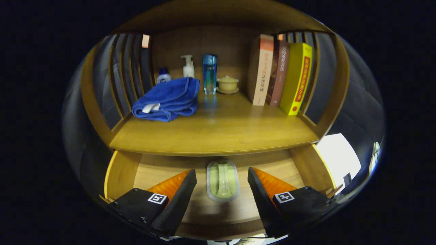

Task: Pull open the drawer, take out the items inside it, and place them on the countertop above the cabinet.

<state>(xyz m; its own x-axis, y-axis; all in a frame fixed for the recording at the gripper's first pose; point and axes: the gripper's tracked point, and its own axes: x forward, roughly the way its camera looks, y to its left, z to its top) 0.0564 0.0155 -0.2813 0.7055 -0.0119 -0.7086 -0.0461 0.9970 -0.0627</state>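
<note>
1. Below the cabinet's tabletop [218, 132], the drawer [119, 173] stands pulled open, its pale wood floor lit and mostly bare.
2. On the drawer floor lies a small pale green tray [222, 180], long axis running away from the camera, with a matching green spoon-like piece resting in it. It sits in the gap between the two fingers, touching neither.
3. Gripper [222, 190]: jaws spread wide, holding nothing. Black fingers [177, 200] with orange ribbed backing, one to either side of the tray, each carrying a square black-and-white marker.
4. Tabletop surface: warm yellow-brown wood, smooth, slightly glossy; a faint reflection shows under the blue bottle. Front edge curves over the drawer and shadows its rear part.
5. On the tabletop, left: a folded blue towel [168, 98] with a white tag. Behind it, near the back panel, a small white bottle with a blue cap [164, 76] and a white pump bottle [188, 67].
6. Centre rear: a tall blue bottle [209, 73], upright, and just beside it a small yellowish lidded cup [228, 83] on a saucer.
7. Right: three books standing upright in a row, leaning slightly — an orange-and-cream one [261, 69], a brown one [279, 73], a yellow one [297, 78].
8. Cabinet sides are slatted wood [126, 71], with dark booth wall showing through the gaps.
9. Beyond the drawer's right wall, a bright white patch [337, 156]; cannot tell what it is.
</note>
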